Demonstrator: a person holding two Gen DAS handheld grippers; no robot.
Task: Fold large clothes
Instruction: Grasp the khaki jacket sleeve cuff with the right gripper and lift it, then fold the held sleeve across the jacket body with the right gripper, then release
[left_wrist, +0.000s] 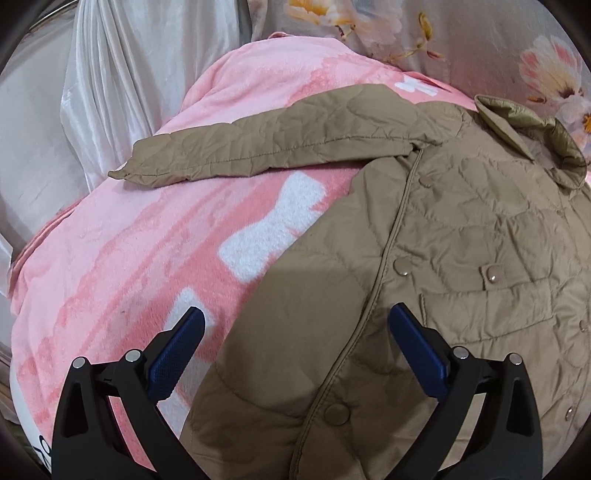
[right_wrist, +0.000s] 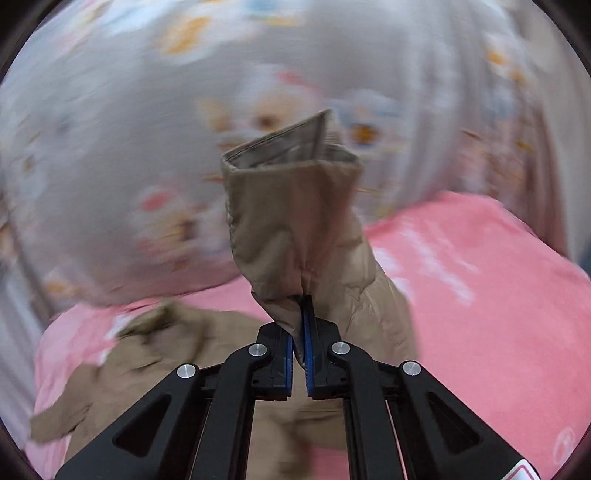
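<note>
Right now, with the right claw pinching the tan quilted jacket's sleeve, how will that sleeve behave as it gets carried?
The tan quilted jacket's sleeve probably flops: it bunches where the right claw is shut on it. It seems light, since the cuff end stands up above the pinch. Its smooth shell may slip, though the grip looks firm.

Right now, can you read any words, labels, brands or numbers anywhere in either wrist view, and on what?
None readable.
Black marks on a white patch at the pink blanket edge: cut off, unreadable.
White emblem on the blanket: too blurred.
Tan jacket: no visible label or text.
</note>
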